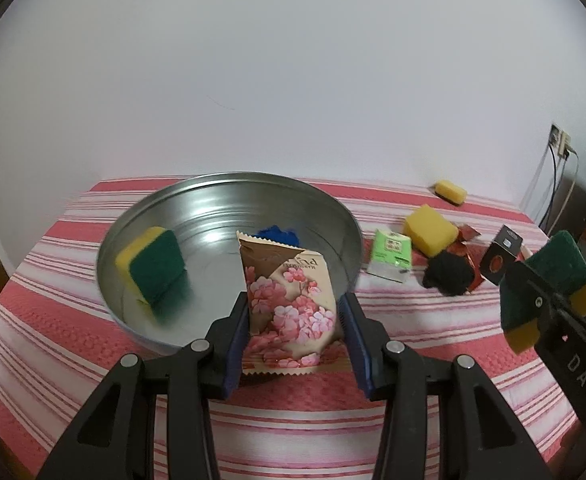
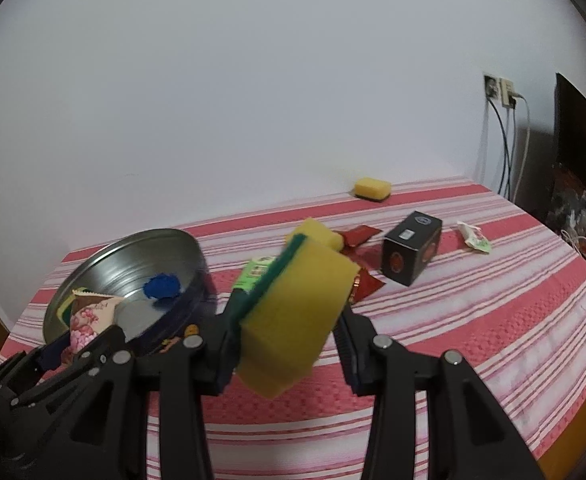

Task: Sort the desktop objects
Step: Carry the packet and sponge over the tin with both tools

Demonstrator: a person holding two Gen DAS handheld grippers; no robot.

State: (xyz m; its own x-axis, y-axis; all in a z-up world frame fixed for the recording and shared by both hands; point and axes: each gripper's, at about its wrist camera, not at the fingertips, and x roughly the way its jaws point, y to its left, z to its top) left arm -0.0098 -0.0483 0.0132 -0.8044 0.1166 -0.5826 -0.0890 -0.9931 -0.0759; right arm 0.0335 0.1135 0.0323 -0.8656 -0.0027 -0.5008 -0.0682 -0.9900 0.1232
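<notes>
My left gripper is shut on a beige packet with pink flowers, held at the near rim of a round metal basin. A green and yellow sponge and a blue object lie in the basin. My right gripper is shut on another green and yellow sponge, held above the striped cloth to the right of the basin. That sponge also shows in the left wrist view.
On the red and white striped cloth lie a green packet, a yellow sponge, a black scrubber, a black box, red wrappers, a far yellow sponge and a white packet. A wall stands behind.
</notes>
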